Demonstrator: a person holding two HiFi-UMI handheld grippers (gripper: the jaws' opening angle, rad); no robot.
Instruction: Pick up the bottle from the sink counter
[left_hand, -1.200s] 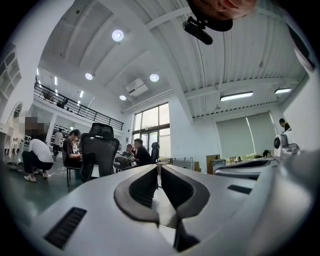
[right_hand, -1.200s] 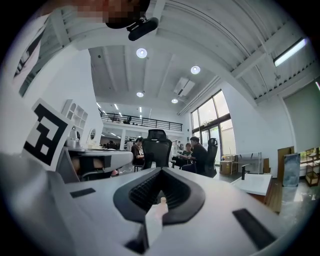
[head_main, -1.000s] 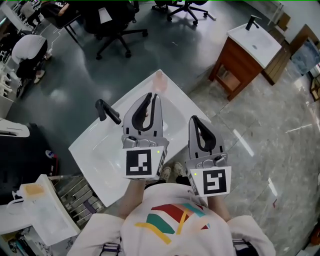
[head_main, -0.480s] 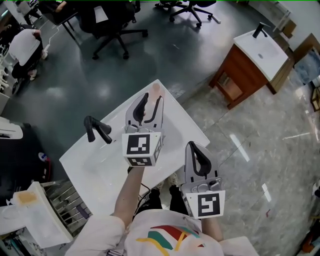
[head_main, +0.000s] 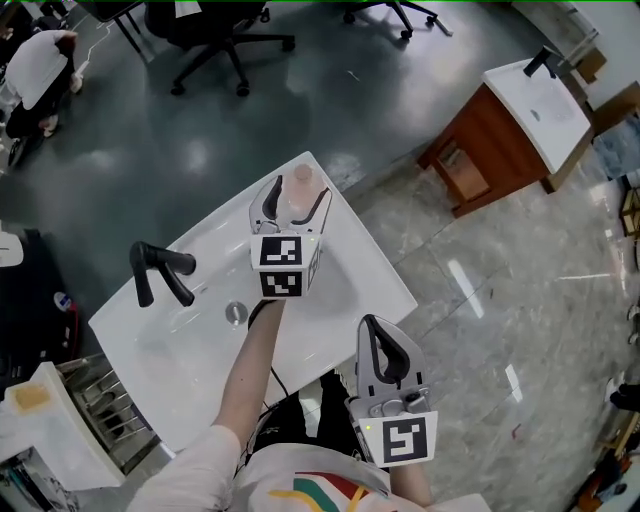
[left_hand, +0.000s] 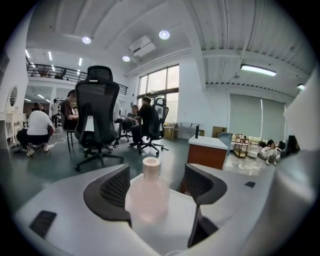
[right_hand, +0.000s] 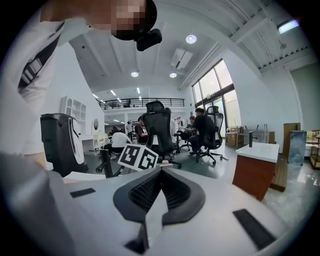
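A pale pink bottle (head_main: 300, 181) stands upright at the far corner of the white sink counter (head_main: 365, 265). My left gripper (head_main: 297, 203) reaches over the basin, and its jaws are opening, one on each side of the bottle. In the left gripper view the bottle (left_hand: 147, 197) sits between the dark ribbed pads (left_hand: 114, 192). It is close to the left pad, with a gap to the right one. My right gripper (head_main: 385, 352) hangs near the person's body, off the counter's near edge. Its jaws are shut on nothing (right_hand: 160, 176).
A black faucet (head_main: 160, 275) and a round drain (head_main: 236, 313) are on the counter's left half. A wooden vanity with a white top (head_main: 520, 110) stands at the upper right. Office chairs (head_main: 215, 30) are beyond the counter, and a wire rack (head_main: 105, 420) is at the lower left.
My left gripper has moved forward across the basin to the bottle, and its jaws have spread around it. The right gripper has dropped back toward the body.
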